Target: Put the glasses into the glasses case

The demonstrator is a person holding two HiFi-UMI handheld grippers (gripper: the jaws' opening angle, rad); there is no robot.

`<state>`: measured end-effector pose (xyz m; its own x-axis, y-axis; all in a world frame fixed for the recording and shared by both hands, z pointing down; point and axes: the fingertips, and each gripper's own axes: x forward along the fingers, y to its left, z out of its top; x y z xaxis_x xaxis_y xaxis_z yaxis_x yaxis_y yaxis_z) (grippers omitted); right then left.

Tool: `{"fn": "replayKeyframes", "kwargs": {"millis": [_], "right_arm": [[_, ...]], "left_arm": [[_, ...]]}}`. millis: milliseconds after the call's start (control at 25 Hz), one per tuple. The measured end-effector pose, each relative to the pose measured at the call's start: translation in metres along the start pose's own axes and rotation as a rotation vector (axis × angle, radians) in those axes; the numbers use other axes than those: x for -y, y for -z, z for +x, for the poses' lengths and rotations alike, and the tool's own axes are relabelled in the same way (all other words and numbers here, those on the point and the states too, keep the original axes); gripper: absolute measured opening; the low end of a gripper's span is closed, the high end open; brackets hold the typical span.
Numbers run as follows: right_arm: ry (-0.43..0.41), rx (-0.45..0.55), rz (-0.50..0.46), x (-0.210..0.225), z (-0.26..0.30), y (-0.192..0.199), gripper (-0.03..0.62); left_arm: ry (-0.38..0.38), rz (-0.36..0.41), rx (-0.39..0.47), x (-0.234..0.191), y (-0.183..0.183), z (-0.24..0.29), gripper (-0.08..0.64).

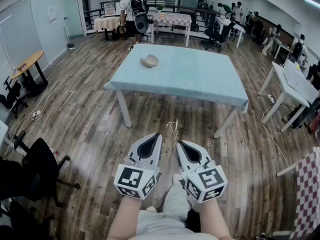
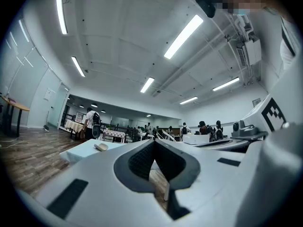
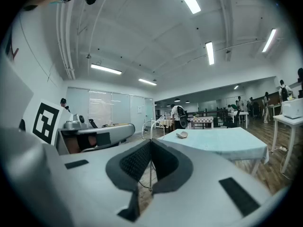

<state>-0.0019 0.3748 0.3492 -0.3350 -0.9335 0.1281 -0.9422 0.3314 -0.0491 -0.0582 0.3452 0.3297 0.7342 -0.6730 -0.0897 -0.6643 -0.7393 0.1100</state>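
A beige glasses case [image 1: 149, 61] lies on the far left part of the table with the light blue cloth [image 1: 200, 79]. From this distance I cannot make out the glasses. My two grippers hang side by side over the wooden floor, well short of the table's near edge. The left gripper [image 1: 154, 136] and right gripper [image 1: 180, 145] both have their jaws together with nothing between them. Past the shut jaws of the left gripper [image 2: 154, 144], the case [image 2: 101, 147] is small and far off. It also shows beyond the right gripper [image 3: 151, 143] as a small beige case [image 3: 182, 135].
A white desk [image 1: 296, 82] stands to the right and black office chairs [image 1: 40, 165] at the lower left. A cable [image 1: 173, 129] lies on the floor before the table. Behind the table a person with a backpack [image 1: 132, 11] stands near a checkered table [image 1: 172, 18].
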Motion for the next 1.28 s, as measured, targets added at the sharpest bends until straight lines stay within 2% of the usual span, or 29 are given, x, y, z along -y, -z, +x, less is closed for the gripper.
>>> {"fn": "replayKeyframes", "kwargs": {"millis": [440, 640, 840, 1280], "right_arm": [[-0.006, -0.005, -0.011, -0.009, 0.011, 0.001, 0.009], [0.003, 0.003, -0.103, -0.008, 0.027, -0.002, 0.009], [-0.009, -0.009, -0.061, 0.003, 0.049, -0.006, 0.009], [-0.024, -0.024, -0.055, 0.048, 0.104, -0.029, 0.009]], "left_arm": [[-0.033, 0.003, -0.021, -0.013, 0.008, -0.008, 0.008], [-0.052, -0.009, -0.031, -0.029, 0.011, 0.000, 0.008], [-0.048, -0.007, -0.046, -0.042, 0.011, 0.021, 0.008], [-0.068, 0.005, -0.053, -0.075, 0.001, 0.079, 0.008]]}}
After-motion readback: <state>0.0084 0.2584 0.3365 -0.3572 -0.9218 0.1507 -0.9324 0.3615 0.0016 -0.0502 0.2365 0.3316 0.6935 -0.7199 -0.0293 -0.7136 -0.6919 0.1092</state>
